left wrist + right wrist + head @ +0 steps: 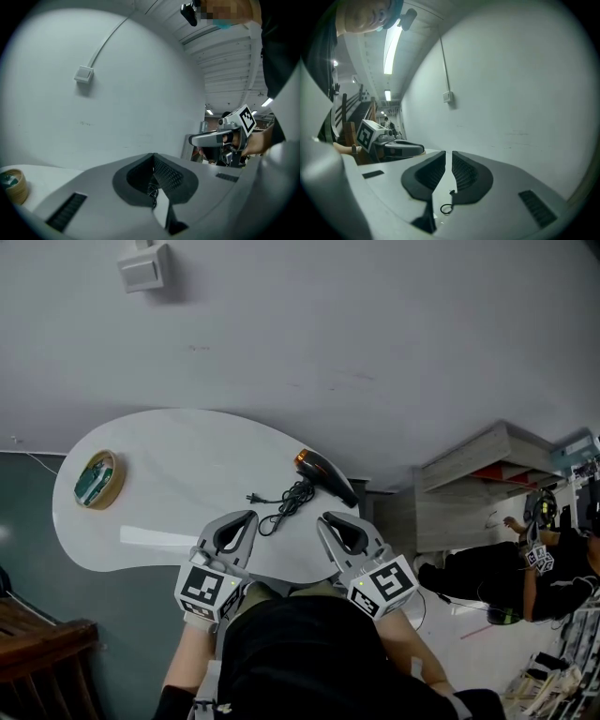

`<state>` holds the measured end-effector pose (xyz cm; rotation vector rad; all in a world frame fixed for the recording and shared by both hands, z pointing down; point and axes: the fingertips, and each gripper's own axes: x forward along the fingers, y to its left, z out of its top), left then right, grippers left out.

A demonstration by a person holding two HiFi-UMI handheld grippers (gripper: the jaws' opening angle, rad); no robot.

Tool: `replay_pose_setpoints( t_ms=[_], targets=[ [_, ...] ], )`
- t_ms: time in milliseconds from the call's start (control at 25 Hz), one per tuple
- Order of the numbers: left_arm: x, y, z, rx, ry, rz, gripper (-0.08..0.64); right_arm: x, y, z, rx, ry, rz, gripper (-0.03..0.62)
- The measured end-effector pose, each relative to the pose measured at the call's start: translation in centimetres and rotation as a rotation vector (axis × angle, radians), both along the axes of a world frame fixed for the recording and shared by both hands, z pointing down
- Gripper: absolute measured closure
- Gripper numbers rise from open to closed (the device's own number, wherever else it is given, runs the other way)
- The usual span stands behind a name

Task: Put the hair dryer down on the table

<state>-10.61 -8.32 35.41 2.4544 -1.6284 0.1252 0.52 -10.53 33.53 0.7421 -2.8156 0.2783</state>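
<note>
The black hair dryer (325,475) with an orange end lies on the white table (169,474), near its right edge. Its black cord (284,503) trails in loops toward me, ending in a plug. My left gripper (245,518) and right gripper (331,519) hover side by side above the near table edge, both shut and empty, just short of the cord. In the left gripper view the jaws (153,157) meet, with a bit of cord (152,189) showing below them. In the right gripper view the gripper (449,155) is shut over a cord loop (446,209).
A round bamboo container (97,479) sits at the table's left end. A switch box (143,266) hangs on the grey wall. Dark wooden furniture (37,643) stands at lower left. Shelving (478,470) and another person (525,568) with grippers are at the right.
</note>
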Motion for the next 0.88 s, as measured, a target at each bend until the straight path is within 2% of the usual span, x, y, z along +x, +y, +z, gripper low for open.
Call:
replay_pose_setpoints(
  t_ms=[320, 880],
  targets=[
    [0.0, 0.7, 0.2, 0.016, -0.009, 0.033, 0.549, -0.5, 0.7, 0.4, 0.034, 0.023, 0.007, 0.541],
    [0.9, -0.2, 0.9, -0.004, 0.004, 0.016, 0.549, -0.1, -0.1, 2.0, -0.013, 0.027, -0.025, 0.541]
  ],
)
